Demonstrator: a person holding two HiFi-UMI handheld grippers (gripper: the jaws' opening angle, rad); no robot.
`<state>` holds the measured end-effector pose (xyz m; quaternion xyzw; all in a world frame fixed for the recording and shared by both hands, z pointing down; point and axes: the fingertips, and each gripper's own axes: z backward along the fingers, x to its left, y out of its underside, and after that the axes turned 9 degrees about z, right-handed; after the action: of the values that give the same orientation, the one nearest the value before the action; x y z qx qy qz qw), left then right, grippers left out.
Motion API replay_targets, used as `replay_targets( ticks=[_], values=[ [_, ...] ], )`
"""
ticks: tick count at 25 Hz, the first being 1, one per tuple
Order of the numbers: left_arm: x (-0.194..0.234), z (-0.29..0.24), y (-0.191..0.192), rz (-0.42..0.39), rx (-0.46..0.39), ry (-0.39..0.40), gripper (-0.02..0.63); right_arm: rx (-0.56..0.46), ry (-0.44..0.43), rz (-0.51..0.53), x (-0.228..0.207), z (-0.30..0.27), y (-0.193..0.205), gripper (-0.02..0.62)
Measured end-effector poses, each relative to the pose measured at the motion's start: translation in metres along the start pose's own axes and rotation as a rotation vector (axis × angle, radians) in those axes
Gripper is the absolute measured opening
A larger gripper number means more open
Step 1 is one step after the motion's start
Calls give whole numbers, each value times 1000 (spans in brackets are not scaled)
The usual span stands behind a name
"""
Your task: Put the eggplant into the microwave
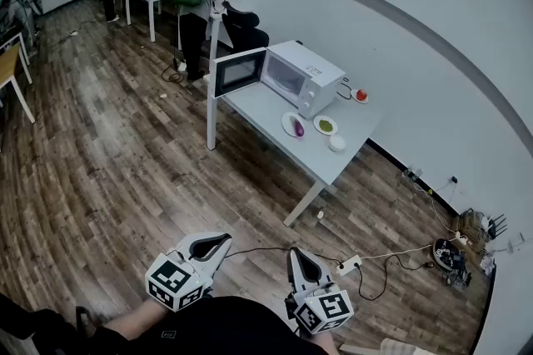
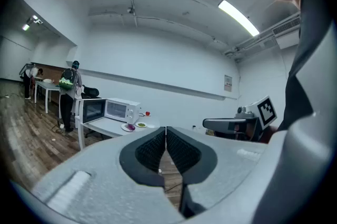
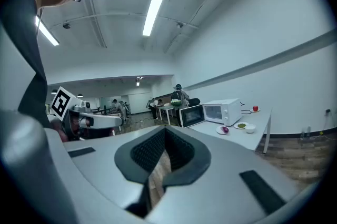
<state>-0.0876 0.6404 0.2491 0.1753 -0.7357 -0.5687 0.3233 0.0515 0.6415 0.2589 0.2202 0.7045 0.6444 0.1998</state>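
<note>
Well, my left claw (image 1: 223, 240) and right claw (image 1: 294, 252) are closed on nothing, far from the microwave (image 1: 304, 76); the eggplant (image 1: 298, 127) lies beside it. Its door (image 1: 236, 72) stands open, ready.

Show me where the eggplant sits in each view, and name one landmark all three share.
Head view: eggplant centre-right, just in front of the microwave.
Left gripper view: eggplant small, left of centre.
Right gripper view: eggplant small, right of centre.
Shared landmark: the white microwave with its door open, right beside it.
</note>
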Motion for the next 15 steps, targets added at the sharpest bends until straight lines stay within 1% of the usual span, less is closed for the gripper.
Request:
replay_targets(
  ticks=[10, 15],
  values=[
    [11, 9, 5, 10, 0, 5, 15, -1, -15, 0, 15, -9, 6, 14],
    [16, 13, 1, 25, -8, 13, 15, -5, 0, -24, 18, -13, 4, 14]
  ],
)
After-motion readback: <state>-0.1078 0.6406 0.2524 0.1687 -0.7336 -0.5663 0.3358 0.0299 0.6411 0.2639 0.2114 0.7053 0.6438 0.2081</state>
